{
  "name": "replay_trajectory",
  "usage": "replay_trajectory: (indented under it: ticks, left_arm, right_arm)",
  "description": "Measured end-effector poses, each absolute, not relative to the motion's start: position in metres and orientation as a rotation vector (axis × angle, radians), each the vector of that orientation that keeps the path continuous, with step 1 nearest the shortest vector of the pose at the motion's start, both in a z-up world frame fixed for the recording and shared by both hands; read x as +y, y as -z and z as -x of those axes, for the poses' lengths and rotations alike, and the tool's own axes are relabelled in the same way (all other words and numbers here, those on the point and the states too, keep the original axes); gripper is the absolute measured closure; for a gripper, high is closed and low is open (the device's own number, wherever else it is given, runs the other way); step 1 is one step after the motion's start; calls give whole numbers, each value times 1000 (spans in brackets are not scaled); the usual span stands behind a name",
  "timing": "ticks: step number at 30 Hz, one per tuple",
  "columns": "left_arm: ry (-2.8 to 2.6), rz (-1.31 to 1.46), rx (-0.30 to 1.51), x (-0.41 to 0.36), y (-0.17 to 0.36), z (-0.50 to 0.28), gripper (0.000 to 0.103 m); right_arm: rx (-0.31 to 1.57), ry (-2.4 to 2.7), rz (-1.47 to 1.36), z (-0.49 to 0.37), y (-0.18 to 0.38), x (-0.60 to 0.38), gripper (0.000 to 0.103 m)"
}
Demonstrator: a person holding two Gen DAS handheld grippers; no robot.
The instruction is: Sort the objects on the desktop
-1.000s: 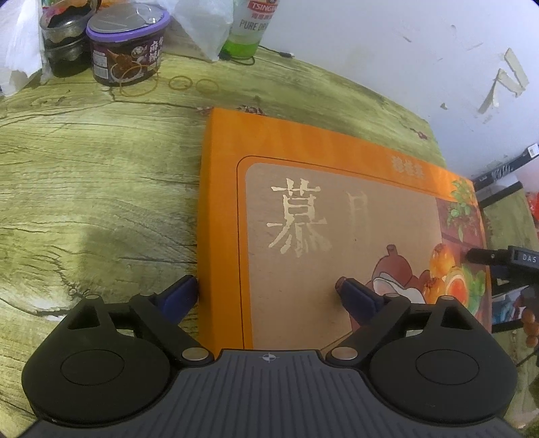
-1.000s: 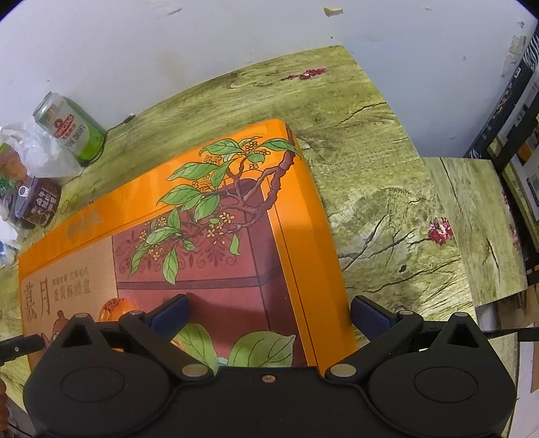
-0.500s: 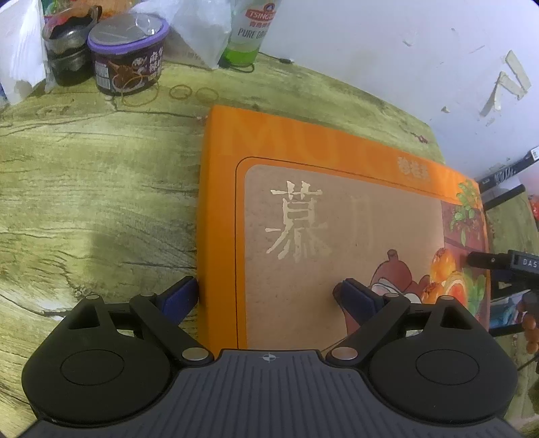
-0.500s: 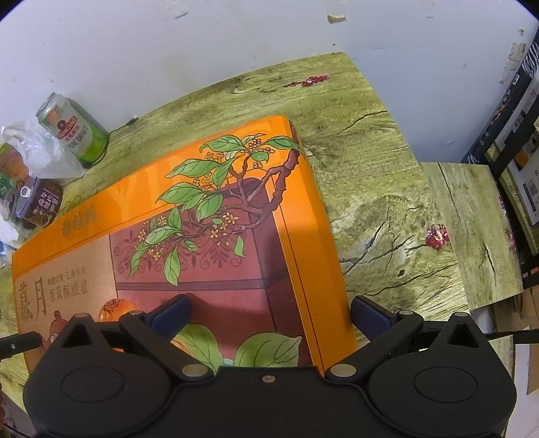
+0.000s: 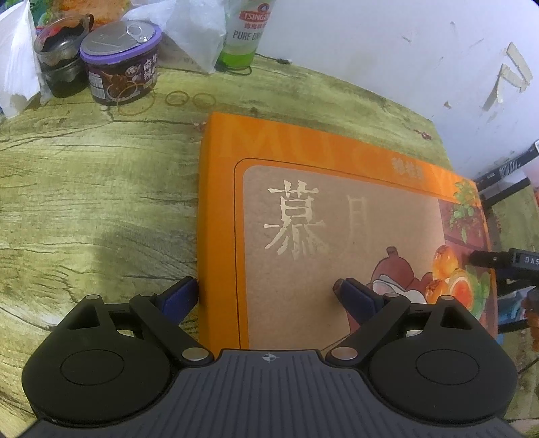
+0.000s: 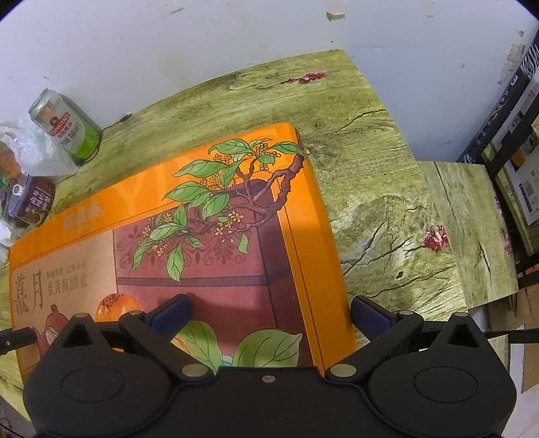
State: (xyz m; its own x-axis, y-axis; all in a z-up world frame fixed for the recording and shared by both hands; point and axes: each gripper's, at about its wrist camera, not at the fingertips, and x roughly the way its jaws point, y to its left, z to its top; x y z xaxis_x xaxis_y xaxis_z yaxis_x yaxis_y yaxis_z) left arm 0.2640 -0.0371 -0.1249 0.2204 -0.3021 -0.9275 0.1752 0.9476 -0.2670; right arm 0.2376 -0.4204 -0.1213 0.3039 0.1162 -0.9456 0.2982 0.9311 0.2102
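Observation:
A large flat orange gift box with gold characters and a leafy branch print lies on the green wood-grain table. My left gripper is open and straddles the box's left edge: the left fingertip is against the box's side and the right one rests over the lid. My right gripper is open astride the box's right edge, with the left fingertip over the lid and the right one beside the box's side. Neither pair of pads clamps the box.
Along the back wall stand a purple-lidded tub, a dark glass jar, a green beer can and a plastic bag. Rubber bands lie near the box's far corner. A lower side table adjoins on the right.
In the left wrist view the box's far left corner has come closer to the rubber bands and the tub. Both grippers keep the same wide stance on the box's edges.

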Motion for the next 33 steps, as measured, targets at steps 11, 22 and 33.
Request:
replay_trajectory:
  ticks: [11,22,33]
  left_arm:
    - [334,120,1304,-35,131,-265,8]
    - [332,121,1301,-30,130,-256,6]
    - [334,103,1301,-31,133,-248,13]
  right_arm:
    - [1261,131,-384,-237,122,-422,1]
    - [1275,137,-453,-225,127,-433,1]
    - [1275,111,-427,-222,128,-428,2]
